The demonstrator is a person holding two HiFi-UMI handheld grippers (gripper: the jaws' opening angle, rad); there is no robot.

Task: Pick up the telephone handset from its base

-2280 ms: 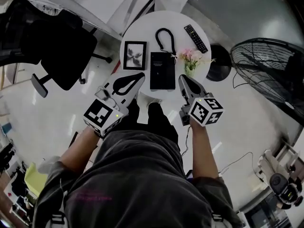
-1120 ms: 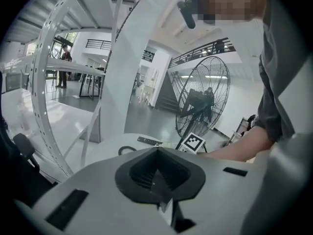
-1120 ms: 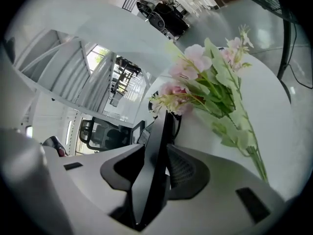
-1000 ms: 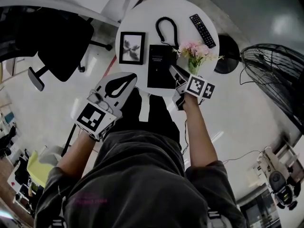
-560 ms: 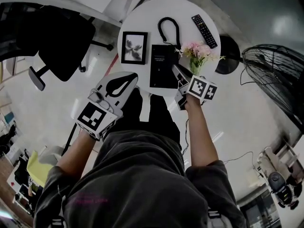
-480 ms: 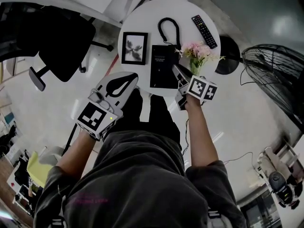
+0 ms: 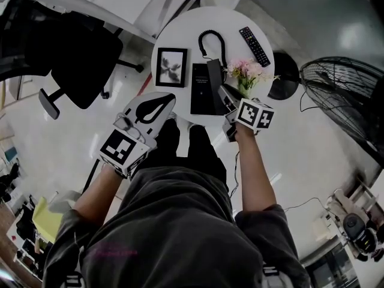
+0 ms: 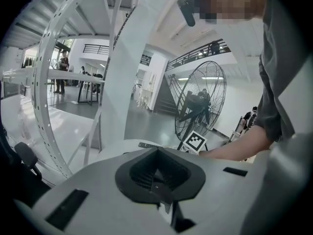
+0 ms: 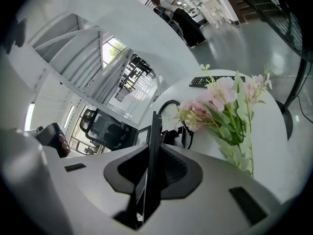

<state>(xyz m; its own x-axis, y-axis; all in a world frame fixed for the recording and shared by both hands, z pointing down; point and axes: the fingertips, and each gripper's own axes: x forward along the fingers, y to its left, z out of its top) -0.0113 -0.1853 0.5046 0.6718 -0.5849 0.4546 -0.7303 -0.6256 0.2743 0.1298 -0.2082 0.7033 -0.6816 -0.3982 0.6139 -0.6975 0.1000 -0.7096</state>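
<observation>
The right gripper [image 7: 223,96] has just been closing its jaws, which pinch the black handset [image 7: 214,77] edge-on — it tilts over the 3 o'clock side of its base [image 7: 199,89] on the round table [image 7: 180,26]. The left gripper [image 7: 168,101] hangs off the table's 7 o'clock edge, jaws together on nothing.

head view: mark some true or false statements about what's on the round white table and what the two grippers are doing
1. The right gripper is shut on the black telephone handset. True; its jaws have just been closing, with the handset between them.
2. The black remote control lies right beside the black-framed picture. False: they lie on opposite sides of the table.
3. The left gripper holds nothing. True.
4. The pink flowers stand left of the flat black telephone base. False: they stand to its right.
</observation>
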